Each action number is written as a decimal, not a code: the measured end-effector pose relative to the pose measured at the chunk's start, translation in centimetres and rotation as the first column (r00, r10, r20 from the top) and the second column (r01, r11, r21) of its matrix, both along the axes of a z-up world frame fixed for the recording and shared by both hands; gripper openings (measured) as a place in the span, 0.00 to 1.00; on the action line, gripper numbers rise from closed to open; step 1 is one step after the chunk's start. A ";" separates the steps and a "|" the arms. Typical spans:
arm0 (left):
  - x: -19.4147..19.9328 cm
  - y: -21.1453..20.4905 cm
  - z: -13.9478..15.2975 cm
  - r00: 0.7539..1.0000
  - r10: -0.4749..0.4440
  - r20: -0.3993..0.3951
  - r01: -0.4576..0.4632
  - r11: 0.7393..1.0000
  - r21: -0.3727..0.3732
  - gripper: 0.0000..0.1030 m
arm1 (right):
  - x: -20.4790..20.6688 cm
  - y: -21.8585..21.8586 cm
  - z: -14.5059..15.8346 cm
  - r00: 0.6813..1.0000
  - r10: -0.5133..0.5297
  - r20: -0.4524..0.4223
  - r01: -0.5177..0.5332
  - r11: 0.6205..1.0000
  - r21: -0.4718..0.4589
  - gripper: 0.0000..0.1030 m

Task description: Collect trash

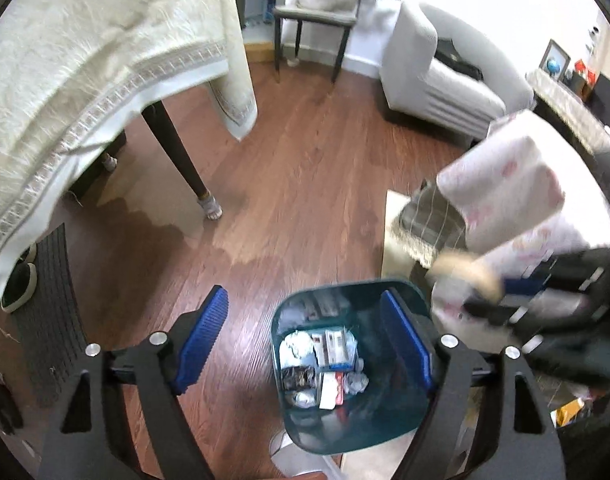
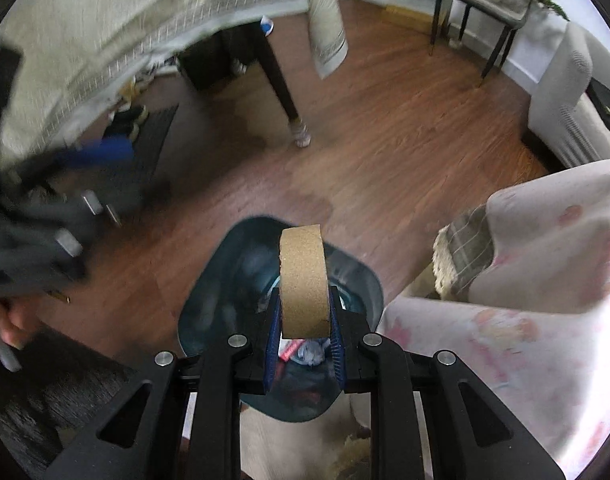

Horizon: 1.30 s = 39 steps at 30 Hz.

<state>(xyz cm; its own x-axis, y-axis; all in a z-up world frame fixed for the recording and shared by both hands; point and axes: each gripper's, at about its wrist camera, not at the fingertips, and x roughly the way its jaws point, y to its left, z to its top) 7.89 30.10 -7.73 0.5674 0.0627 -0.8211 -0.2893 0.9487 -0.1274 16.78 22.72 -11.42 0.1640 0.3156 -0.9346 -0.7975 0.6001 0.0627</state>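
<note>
the right gripper (image 2: 305,344) is clamped by its blue ribbed pads on a tan, cork-like curved strip (image 2: 304,282), which stands upright between them, directly above the open mouth of a dark teal plastic waste bin (image 2: 209,308). the bin stands on a reddish-brown wooden floor (image 2: 385,128), just beside a seat draped in a pink-flowered white cloth (image 2: 525,320).

the left gripper (image 1: 305,344) hangs over the same bin with its jaws well apart and nothing between them. from this side the bin (image 1: 385,420) holds crumpled white paper (image 1: 301,346), small printed cartons (image 1: 337,344) and other wrappers at its bottom. the right gripper (image 1: 505,296) appears here blurred at the right edge, with the tan strip (image 1: 469,270) in its grip.

a table covered with a cream embroidered tablecloth (image 1: 85,60) stands to the left.
</note>
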 end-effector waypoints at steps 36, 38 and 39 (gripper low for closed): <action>-2.4 -2.3 9.0 0.985 -0.051 0.163 0.041 0.997 0.063 0.74 | -3.5 -2.7 4.6 0.995 -0.013 0.099 0.009 0.999 0.043 0.52; -3.0 -3.1 9.4 0.983 -0.070 0.169 0.058 0.995 0.076 0.75 | -3.5 -3.7 6.1 0.992 -0.039 0.120 0.030 0.996 0.080 0.52; -3.2 -3.6 9.6 0.982 -0.080 0.173 0.066 0.994 0.084 0.75 | -3.6 -4.4 6.9 0.990 -0.058 0.131 0.044 0.994 0.102 0.52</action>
